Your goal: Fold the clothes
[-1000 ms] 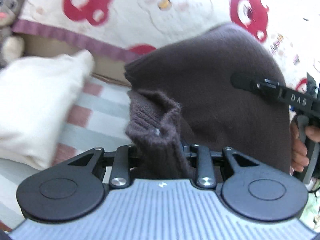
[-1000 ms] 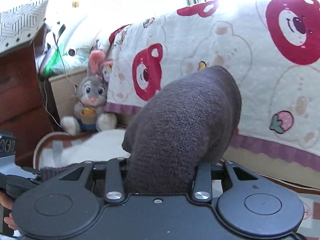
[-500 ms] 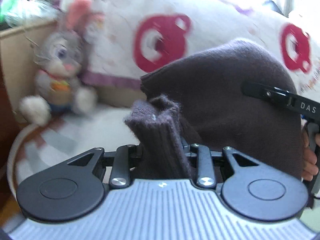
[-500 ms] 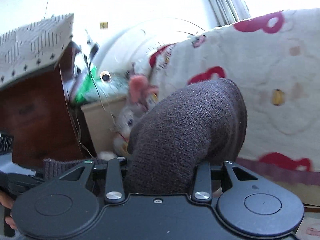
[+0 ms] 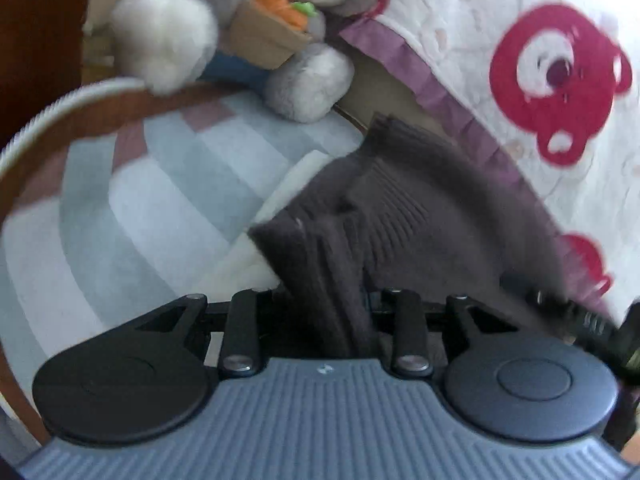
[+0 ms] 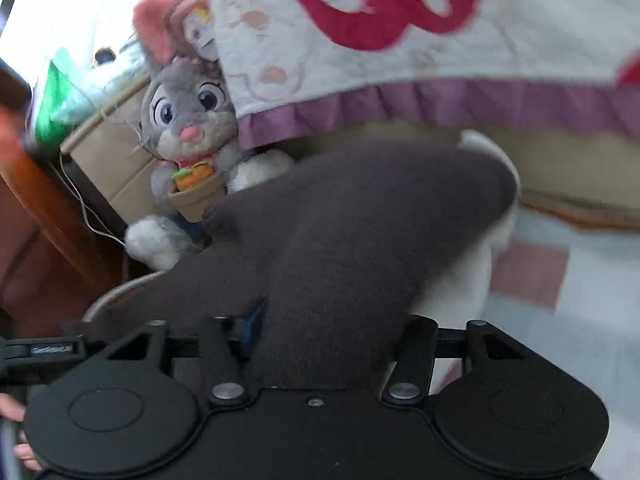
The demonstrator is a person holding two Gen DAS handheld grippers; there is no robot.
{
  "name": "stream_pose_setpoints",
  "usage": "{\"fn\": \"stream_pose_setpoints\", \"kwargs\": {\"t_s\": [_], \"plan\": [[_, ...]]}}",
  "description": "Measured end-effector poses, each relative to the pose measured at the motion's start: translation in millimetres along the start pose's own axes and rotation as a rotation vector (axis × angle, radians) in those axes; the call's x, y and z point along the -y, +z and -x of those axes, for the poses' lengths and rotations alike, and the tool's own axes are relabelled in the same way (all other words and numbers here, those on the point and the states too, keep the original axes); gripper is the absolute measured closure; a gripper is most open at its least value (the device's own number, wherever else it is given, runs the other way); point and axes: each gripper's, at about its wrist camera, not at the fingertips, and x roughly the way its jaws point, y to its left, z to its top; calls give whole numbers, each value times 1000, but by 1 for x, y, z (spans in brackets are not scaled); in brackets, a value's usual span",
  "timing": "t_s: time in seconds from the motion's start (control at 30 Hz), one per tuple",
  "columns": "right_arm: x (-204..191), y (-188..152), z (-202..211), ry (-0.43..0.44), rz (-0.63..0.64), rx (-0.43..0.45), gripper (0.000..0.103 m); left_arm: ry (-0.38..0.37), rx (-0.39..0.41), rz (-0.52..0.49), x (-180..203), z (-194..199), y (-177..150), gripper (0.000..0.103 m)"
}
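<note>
Two wrist views over a bed (image 5: 132, 200) with a pale blue and pink checked cover.

At far left, against the bed's upper edge: a grey stuffed rabbit (image 6: 188, 120) holding a small pot (image 6: 198, 196) with a toy carrot in it. No other containers visible.

Centre, between both hands: a dark brown knitted sweater (image 5: 420, 208), stretched from one gripper to the other and slung just over the bed, its long axis running left to right. Underneath, a white folded cloth (image 5: 276, 208) showing at the sweater's left edge.

Left gripper (image 5: 340, 320): clenched on a bunched ribbed edge of the sweater, fabric rising straight up out of the jaws, so the garment lies directly ahead and to the right.

Right gripper (image 6: 320, 344): clamped on a thick fold of the sweater (image 6: 360, 220), which spreads forward and leftward. Neither hand nearer; both already gripping.

Behind, at right: a white blanket (image 5: 500, 40) with red bear prints and a purple frill.

Likely next need: lowering both ends together onto the bed, keeping the span taut and level.
</note>
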Motion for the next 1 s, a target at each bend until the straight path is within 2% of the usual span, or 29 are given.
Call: {"fn": "stream_pose_setpoints", "kwargs": {"t_s": [0.1,0.2,0.27,0.33,0.37,0.43,0.5,0.57,0.63,0.67,0.73,0.77,0.83,0.93,0.97,1.0], "plan": [[12,-12,27,70,-107,-16,38,11,-6,-59,6,-2,0,73],[21,-26,36,156,-231,-62,30,21,1,-92,14,2,-2,74],[22,-39,30,185,-241,-142,30,16,12,-115,22,11,1,75],[14,-45,21,179,-197,-178,30,10,23,-138,30,19,3,76],[10,-43,20,171,-187,-176,32,8,29,-150,34,23,5,77],[2,-38,16,154,-167,-171,59,-13,43,-171,41,36,10,77],[-1,-30,22,214,-182,-165,70,7,48,-205,44,46,18,78],[3,-25,29,333,-282,-175,72,67,32,-256,43,47,23,77],[1,-30,25,378,-344,-239,72,118,6,-272,34,42,16,77],[-4,-36,16,329,-319,-303,72,140,-9,-274,29,38,11,77],[-13,-50,5,193,-172,-353,71,184,-37,-276,18,31,0,76],[-13,-54,8,201,-180,-328,71,190,-31,-267,14,31,-5,76],[-11,-58,15,216,-200,-286,57,200,32,-241,9,42,-17,72],[-6,-57,29,229,-225,-232,52,308,180,-221,14,67,-33,69],[-2,-55,35,234,-249,-212,51,321,227,-241,20,74,-37,69],[2,-53,41,239,-273,-191,49,303,263,-292,29,78,-40,68]]}}
